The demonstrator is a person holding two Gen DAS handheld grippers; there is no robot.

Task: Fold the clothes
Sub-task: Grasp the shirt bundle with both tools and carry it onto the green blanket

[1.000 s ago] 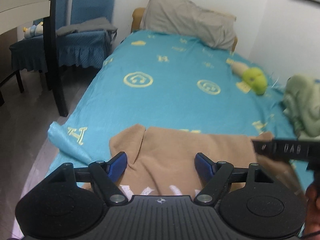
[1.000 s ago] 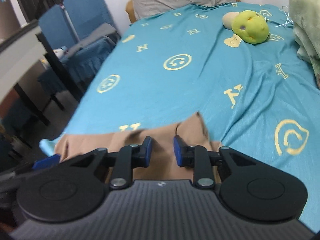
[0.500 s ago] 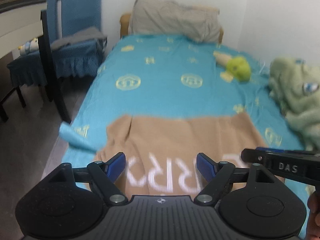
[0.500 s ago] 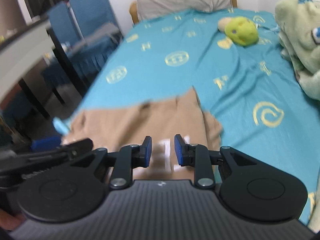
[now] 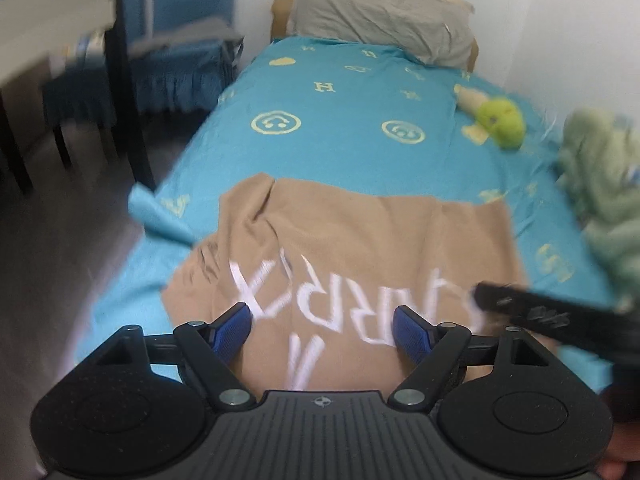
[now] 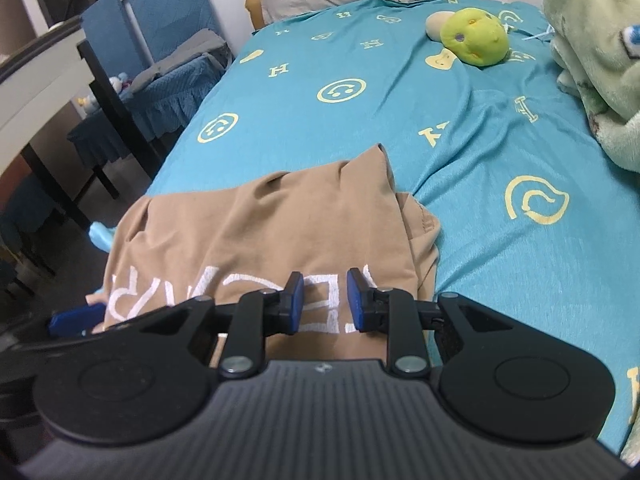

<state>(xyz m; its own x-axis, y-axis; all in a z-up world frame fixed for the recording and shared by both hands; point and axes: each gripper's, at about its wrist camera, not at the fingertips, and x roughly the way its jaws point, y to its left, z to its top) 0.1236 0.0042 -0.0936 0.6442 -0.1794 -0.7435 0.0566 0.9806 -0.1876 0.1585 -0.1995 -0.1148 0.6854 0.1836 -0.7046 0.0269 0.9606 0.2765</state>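
A tan T-shirt with white lettering (image 5: pixel 352 248) lies spread on the near part of the bed, its sleeve corners bunched at the far left and right; it also shows in the right wrist view (image 6: pixel 260 232). My left gripper (image 5: pixel 322 330) is open wide above the shirt's lettering, holding nothing. My right gripper (image 6: pixel 323 300) is open with a narrower gap, above the shirt's right part, also empty. The right gripper's finger (image 5: pixel 532 308) crosses the right side of the left wrist view. The left gripper's blue pad (image 6: pixel 76 316) shows at the left of the right wrist view.
The bed has a turquoise sheet (image 5: pixel 340 132) with yellow prints. A grey pillow (image 5: pixel 380 32) lies at the head. A green round plush (image 6: pixel 474 36) and a pale green plush (image 6: pixel 600 72) lie on the right side. Blue-covered chairs (image 6: pixel 160 60) and a table stand left of the bed.
Both grippers have pulled back toward the near edge and higher, so more of the shirt and its lettering shows. The right gripper's gap has widened a little. The shirt lies flatter.
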